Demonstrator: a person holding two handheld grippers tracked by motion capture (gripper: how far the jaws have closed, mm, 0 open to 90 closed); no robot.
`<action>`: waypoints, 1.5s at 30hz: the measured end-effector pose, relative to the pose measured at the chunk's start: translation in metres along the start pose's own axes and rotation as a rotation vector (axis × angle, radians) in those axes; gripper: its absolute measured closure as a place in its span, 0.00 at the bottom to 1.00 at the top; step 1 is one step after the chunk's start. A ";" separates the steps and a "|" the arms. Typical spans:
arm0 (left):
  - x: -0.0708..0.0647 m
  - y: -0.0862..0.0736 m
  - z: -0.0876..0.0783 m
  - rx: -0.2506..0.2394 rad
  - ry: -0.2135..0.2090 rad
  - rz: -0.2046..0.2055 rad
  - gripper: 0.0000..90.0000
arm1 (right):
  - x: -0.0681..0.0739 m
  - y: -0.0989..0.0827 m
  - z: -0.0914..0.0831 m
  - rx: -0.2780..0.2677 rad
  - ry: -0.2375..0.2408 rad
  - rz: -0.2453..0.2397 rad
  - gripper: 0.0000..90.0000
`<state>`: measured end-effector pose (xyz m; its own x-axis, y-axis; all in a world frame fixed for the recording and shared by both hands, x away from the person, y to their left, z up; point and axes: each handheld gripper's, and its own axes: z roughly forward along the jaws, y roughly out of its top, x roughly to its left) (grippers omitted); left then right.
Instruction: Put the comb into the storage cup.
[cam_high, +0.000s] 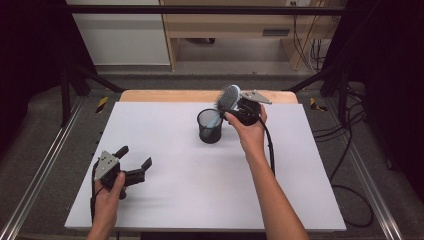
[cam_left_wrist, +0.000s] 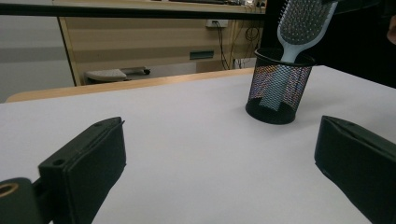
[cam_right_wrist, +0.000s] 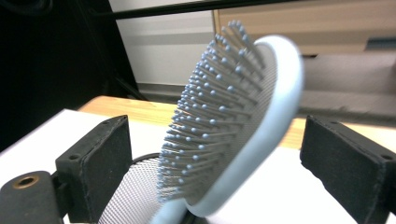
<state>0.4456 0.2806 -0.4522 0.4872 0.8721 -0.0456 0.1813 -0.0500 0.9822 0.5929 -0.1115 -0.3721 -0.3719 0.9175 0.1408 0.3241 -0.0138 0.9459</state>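
Right gripper (cam_high: 239, 111) fingers (cam_right_wrist: 100, 161) released, spread wide on either side of the hairbrush (cam_high: 226, 101); in the right gripper view the brush head sits in the gap between them, neither pad pressing on it, gaps visible both sides. Brush is light blue with a grey pad of ball-tipped bristles, handle down inside the black mesh cup (cam_high: 209, 126), head sticking up over the rim and leaning toward the far right, against the rim nearest the right gripper. Whether the handle tip reaches the cup floor can't be told for sure, though the left gripper view shows it low behind the mesh. Cup stands upright on the white tabletop (cam_high: 190, 175), a bit right of centre and toward the far edge. Right hand (cam_high: 250, 131) holds its gripper just right of the cup, above the tabletop, cable trailing back along the forearm. Left gripper (cam_high: 131, 159) fingers (cam_left_wrist: 88, 158) also released, wide apart, nothing between them, only bare tabletop; it sits low near the near-left corner, pointing across toward the cup, well apart from it. Left hand (cam_high: 109, 192) grips the body from the near edge. Wooden strip along the tabletop's far edge, a wooden cabinet (cam_high: 225, 25) beyond it.
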 end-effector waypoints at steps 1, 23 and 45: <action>0.000 0.000 0.000 0.000 0.000 0.000 0.02 | -0.001 0.001 -0.003 0.000 -0.006 -0.011 0.08; 0.007 0.003 -0.012 -0.021 0.023 -0.030 0.02 | -0.021 0.013 -0.070 -0.042 0.071 -0.079 0.04; 0.014 0.007 -0.049 -0.055 0.029 0.011 0.01 | -0.080 -0.016 -0.154 -0.193 0.070 -0.108 0.05</action>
<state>0.4116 0.3164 -0.4372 0.4635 0.8856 -0.0304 0.1281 -0.0331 0.9912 0.4834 -0.2459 -0.3537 -0.4567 0.8882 0.0496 0.1098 0.0010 0.9940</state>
